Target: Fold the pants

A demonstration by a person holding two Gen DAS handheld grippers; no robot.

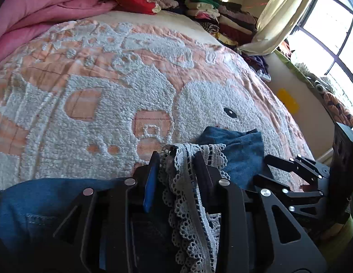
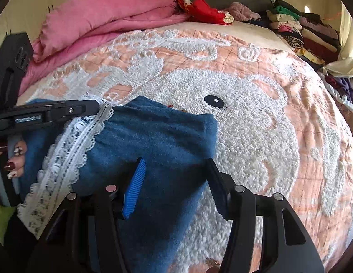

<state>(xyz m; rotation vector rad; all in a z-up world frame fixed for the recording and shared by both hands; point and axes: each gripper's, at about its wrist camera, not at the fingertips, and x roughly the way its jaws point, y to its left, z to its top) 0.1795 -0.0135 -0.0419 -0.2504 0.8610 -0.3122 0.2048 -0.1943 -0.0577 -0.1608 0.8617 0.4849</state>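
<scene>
The blue denim pants (image 2: 158, 136) with a white lace trim (image 2: 69, 152) lie bunched on the peach and white bedspread (image 2: 256, 118). In the left wrist view my left gripper (image 1: 177, 157) is shut on the lace trim (image 1: 187, 182), with blue denim (image 1: 242, 152) just beyond it. My left gripper also shows in the right wrist view (image 2: 94, 108), at the left on the lace edge. My right gripper (image 2: 176, 161) is open, its jaws astride a fold of the denim without pinching it. It also shows in the left wrist view (image 1: 267, 166).
A pink duvet (image 2: 103, 20) is heaped at the head of the bed. Red cloth (image 2: 203, 11) and stacks of folded clothes (image 2: 308, 31) line the far right. A window (image 1: 331, 29) and curtain (image 1: 281, 13) stand to the right of the bed.
</scene>
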